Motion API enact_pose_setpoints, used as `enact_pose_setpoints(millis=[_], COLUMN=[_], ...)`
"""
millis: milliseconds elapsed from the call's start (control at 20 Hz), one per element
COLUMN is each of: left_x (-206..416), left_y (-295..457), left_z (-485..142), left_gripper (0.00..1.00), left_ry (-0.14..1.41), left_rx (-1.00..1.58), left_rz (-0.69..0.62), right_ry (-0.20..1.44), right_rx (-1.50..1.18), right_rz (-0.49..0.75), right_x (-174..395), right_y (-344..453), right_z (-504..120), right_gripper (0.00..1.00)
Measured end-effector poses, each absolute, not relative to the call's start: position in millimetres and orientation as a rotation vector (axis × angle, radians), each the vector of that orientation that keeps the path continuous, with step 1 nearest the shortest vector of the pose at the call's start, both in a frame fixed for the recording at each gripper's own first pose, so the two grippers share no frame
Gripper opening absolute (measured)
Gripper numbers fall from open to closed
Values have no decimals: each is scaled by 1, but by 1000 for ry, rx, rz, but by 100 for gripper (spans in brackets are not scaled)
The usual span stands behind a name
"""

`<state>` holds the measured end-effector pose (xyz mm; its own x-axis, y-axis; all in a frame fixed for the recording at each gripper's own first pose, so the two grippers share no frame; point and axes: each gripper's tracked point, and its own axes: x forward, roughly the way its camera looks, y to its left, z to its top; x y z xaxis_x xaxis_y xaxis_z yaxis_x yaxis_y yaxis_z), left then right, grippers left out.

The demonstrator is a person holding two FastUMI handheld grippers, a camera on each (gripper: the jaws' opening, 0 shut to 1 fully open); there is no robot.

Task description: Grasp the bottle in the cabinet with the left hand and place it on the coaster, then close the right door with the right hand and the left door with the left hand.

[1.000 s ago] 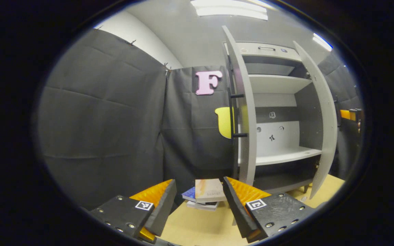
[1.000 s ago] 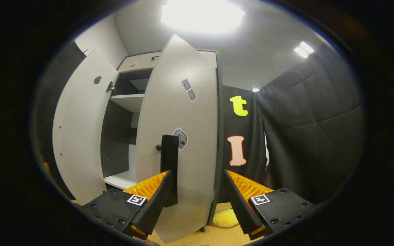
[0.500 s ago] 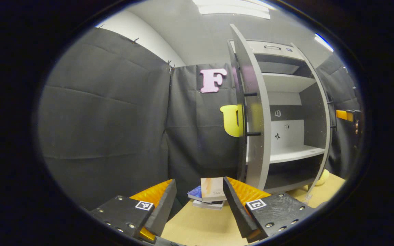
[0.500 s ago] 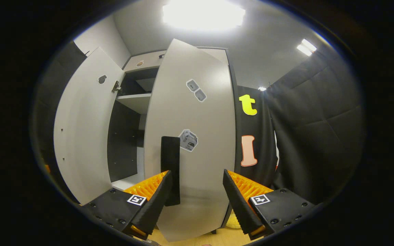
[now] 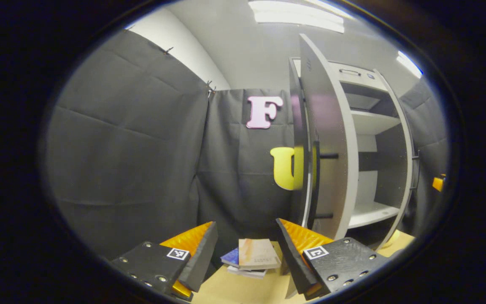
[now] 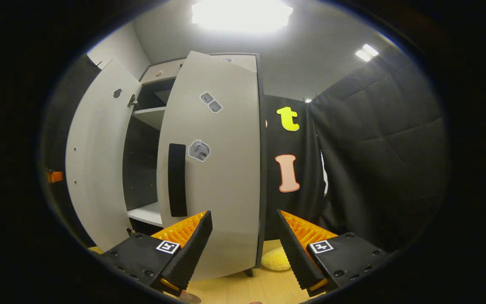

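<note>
In the left gripper view my left gripper (image 5: 246,223) is open and holds nothing. The grey cabinet's left door (image 5: 331,139) stands open just ahead to the right, its black handle (image 5: 314,177) facing me. Beyond it are the white shelves (image 5: 369,213). In the right gripper view my right gripper (image 6: 244,213) is open and empty in front of the right door (image 6: 222,169), which stands almost shut. Its black handle (image 6: 177,179) is just up and left of my left finger. The left door (image 6: 95,160) hangs wide open.
A stack of books (image 5: 253,257) lies on the wooden table (image 5: 234,289) between my left fingers. A yellow soft object (image 6: 274,258) lies on the table by the cabinet's right foot. Black cloth walls stand on both sides.
The right door has swung further toward shut, and the right gripper has drawn back from its handle. The left gripper has moved closer to the left door.
</note>
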<state>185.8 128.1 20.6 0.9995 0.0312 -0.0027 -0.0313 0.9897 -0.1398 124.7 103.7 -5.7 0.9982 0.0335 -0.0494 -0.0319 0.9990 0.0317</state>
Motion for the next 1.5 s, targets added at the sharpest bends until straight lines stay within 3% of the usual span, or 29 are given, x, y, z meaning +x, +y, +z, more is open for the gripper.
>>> enact_pose_setpoints(millis=[500,550,650,1450,1500], left_x=[215,216,215,201,205], left_y=[97,95,91,-27,-37], left_z=[50,52,54,67,68], left_gripper=[88,75,89,89,82], left_ry=[-33,-32,-28,-64,-65], left_rx=[-98,-93,-80,-155,-162], left_rz=[62,63,57,-89,-103], right_ry=[123,131,153,158,161], right_rx=[32,36,41,7,3], right_rz=[-49,-50,-50,-31,-38], right_x=[103,103,102,91,89], right_y=[37,33,27,1,-5], right_z=[-38,-42,-50,-51,-51], right_gripper=[95,95,95,93,93])
